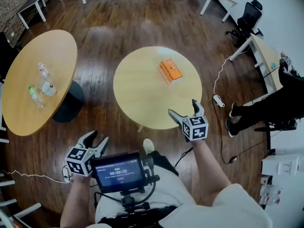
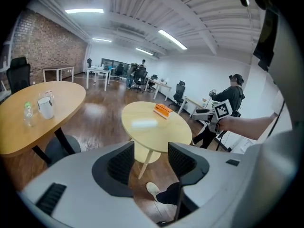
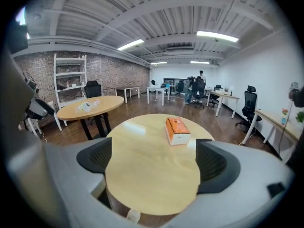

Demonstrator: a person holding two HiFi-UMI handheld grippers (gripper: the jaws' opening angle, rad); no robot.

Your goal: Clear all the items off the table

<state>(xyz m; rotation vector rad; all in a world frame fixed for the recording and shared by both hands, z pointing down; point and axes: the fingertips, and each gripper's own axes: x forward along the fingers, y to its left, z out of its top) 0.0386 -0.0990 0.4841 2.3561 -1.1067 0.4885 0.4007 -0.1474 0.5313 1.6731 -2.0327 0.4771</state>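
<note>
An orange tissue box (image 1: 170, 71) lies on the far right part of the small round wooden table (image 1: 137, 89), the only item on it. My right gripper (image 1: 184, 108) hovers over the table's near right edge, jaws wide apart and empty, pointing at the box (image 3: 176, 130) well ahead of it. My left gripper (image 1: 98, 137) hangs lower at the left, short of the table, near my lap; its jaws are apart with nothing between them. From the left gripper view the box (image 2: 162, 110) sits at the table's far side.
A larger round table (image 1: 28, 65) at the left holds a white cup (image 1: 48, 88) and two plastic bottles (image 1: 34, 96). A seated person (image 1: 266, 108) and desks are at the right, with a power strip (image 1: 218, 100) and cable on the wooden floor.
</note>
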